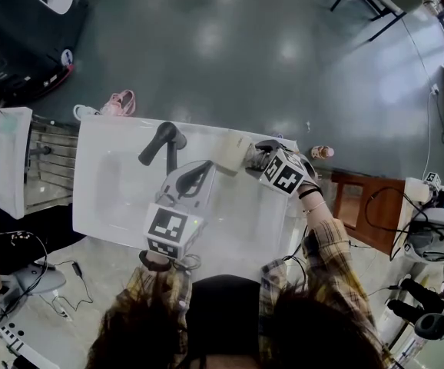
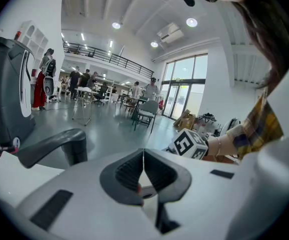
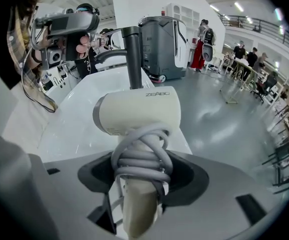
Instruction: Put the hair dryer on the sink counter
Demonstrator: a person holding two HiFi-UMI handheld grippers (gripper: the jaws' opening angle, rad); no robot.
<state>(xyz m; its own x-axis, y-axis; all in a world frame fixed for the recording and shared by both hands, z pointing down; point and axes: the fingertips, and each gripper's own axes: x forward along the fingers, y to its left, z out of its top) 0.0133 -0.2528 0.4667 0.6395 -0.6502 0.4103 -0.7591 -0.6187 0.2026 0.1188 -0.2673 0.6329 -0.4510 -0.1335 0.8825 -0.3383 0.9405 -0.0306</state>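
Observation:
A cream hair dryer [image 1: 232, 152] with its grey cord wound round the handle is at the back right part of the white sink counter [image 1: 99, 141]. My right gripper [image 1: 251, 158] is shut on that handle. In the right gripper view the hair dryer [image 3: 137, 111] has its barrel level, in front of the dark faucet [image 3: 131, 56]. I cannot tell whether it touches the counter [image 3: 79, 124]. My left gripper [image 1: 197, 174] hangs over the basin just right of the faucet [image 1: 164, 141]. Its jaws are shut with nothing between them, as the left gripper [image 2: 143, 171] shows in its own view.
A pair of pink shoes [image 1: 118, 102] lies on the floor behind the counter. A brown wooden stand [image 1: 364, 206] is at the right. A grey machine [image 3: 162, 44] stands beyond the faucet. Cables and gear [image 1: 22, 271] lie at the left. People stand far off in the hall.

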